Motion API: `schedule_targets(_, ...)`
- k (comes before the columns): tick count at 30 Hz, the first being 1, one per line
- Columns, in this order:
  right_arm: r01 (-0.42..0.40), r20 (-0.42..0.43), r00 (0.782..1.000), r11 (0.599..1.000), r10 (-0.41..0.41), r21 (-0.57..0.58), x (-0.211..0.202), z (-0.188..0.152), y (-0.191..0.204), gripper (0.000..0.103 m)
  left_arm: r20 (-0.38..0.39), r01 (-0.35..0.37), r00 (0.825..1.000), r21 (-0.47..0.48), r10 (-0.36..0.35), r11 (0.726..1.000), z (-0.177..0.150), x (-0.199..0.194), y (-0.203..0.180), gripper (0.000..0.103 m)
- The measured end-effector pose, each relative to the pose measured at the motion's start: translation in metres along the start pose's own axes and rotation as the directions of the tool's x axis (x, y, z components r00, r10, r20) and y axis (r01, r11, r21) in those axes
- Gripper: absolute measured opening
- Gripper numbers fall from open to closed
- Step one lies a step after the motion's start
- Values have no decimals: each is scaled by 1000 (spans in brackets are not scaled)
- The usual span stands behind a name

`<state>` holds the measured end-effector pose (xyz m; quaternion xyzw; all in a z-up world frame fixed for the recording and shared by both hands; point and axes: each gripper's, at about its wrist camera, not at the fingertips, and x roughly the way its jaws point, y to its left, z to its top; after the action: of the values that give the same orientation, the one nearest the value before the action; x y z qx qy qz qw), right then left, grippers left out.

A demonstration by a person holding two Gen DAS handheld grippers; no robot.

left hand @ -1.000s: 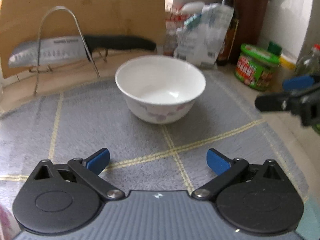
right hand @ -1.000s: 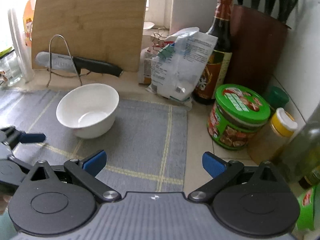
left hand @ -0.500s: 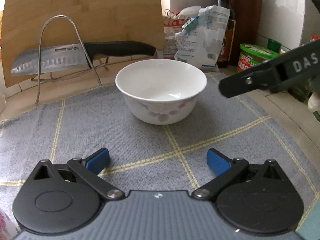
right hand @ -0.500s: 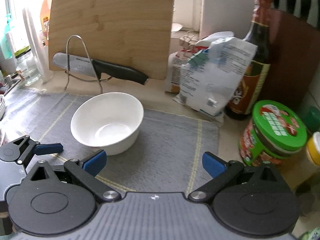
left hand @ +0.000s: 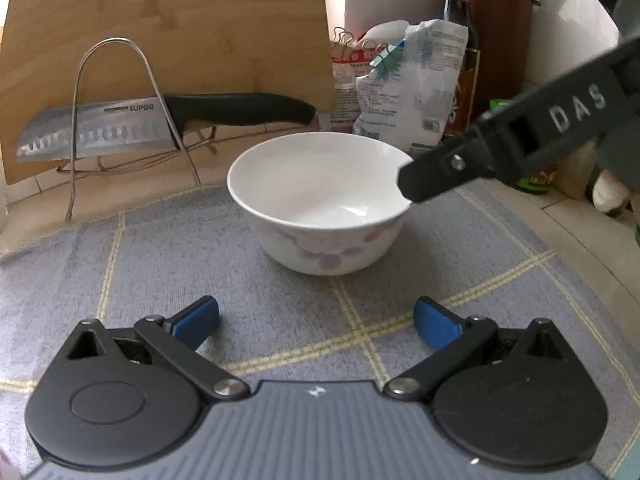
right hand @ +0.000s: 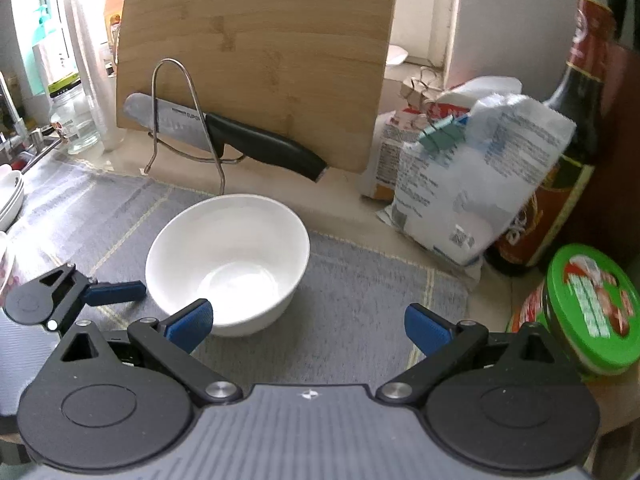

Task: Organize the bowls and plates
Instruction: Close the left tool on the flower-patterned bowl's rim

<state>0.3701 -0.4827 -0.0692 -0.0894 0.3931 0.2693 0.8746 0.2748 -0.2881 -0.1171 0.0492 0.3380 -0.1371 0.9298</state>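
Note:
A white bowl point(left hand: 322, 200) with pink flower marks stands upright and empty on a grey checked mat point(left hand: 160, 264). My left gripper point(left hand: 316, 322) is open, low over the mat just short of the bowl. The same bowl point(right hand: 228, 258) shows in the right wrist view, where my right gripper point(right hand: 308, 322) is open with its left fingertip at the bowl's near rim. In the left wrist view one finger of the right gripper point(left hand: 500, 136) reaches in over the bowl's right rim. The left gripper's finger point(right hand: 114, 292) sits left of the bowl. Stacked white dishes point(right hand: 10, 200) lie at the far left.
Behind the bowl a knife point(left hand: 160, 124) rests in a wire rack point(left hand: 116, 120) against a bamboo cutting board point(left hand: 172, 32). Clipped bags point(right hand: 472, 176), a dark sauce bottle point(right hand: 560, 152) and a green-lidded jar point(right hand: 588, 308) crowd the right side. A glass jar point(right hand: 72, 116) stands far left.
My right gripper moved left and closer to the bowl, its finger now over the bowl's right rim. The left gripper edged slightly nearer the bowl. The bowl has stayed put.

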Motion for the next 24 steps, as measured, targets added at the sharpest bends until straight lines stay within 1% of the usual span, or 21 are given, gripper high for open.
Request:
schedule_targets(2, -12, 3, 1000, 1000, 12, -3, 2, 3, -1, 103, -5, 1, 1000, 3, -1, 1000, 1, 1, 0, 103)
schedule_targets(5, -35, -1, 999, 999, 35, -3, 6, 9, -3, 103, -37, -11, 999, -5, 10, 1000, 8, 3, -1, 102)
schedule_targets(7, -56, 0, 998, 998, 56, -8, 8, 13, -4, 103, -7, -31, 1000, 4, 31, 1000, 10, 2, -3, 102)
schedule_targets(10, -75, 10, 997, 997, 75, -23, 11, 18, -5, 103, 32, -25, 999, 20, 25, 999, 14, 0, -6, 102)
schedule_targets(13, -98, 11, 995, 994, 98, -40, 16, 23, -3, 102, 46, -25, 999, 23, 24, 999, 18, 1, -7, 102)
schedule_targets(14, -110, 8, 994, 993, 110, -46, 17, 24, -2, 98, 48, -21, 999, 27, 20, 999, 19, 2, -7, 102)
schedule_targets(15, -119, 7, 993, 992, 120, -49, 19, 26, -1, 91, 49, -21, 999, 28, 19, 999, 20, 3, -7, 101)
schedule_targets(16, -131, 3, 991, 990, 132, -50, 22, 27, -1, 89, 51, -21, 998, 28, 20, 999, 21, 4, -6, 101)
schedule_targets(20, -182, -13, 983, 982, 182, -47, 32, 32, 0, 85, 72, -13, 997, 28, 11, 1000, 23, 7, -5, 100)
schedule_targets(21, -198, -16, 980, 979, 197, -44, 35, 34, 0, 83, 73, -7, 997, 27, 5, 1000, 23, 7, -5, 95)
schedule_targets(22, -206, -20, 978, 978, 205, -42, 37, 35, 0, 82, 72, 1, 997, 28, -3, 1000, 23, 8, -4, 88)
schedule_targets(24, -223, -24, 975, 974, 222, -39, 40, 37, -1, 78, 71, 6, 997, 37, -9, 999, 24, 10, -5, 84)
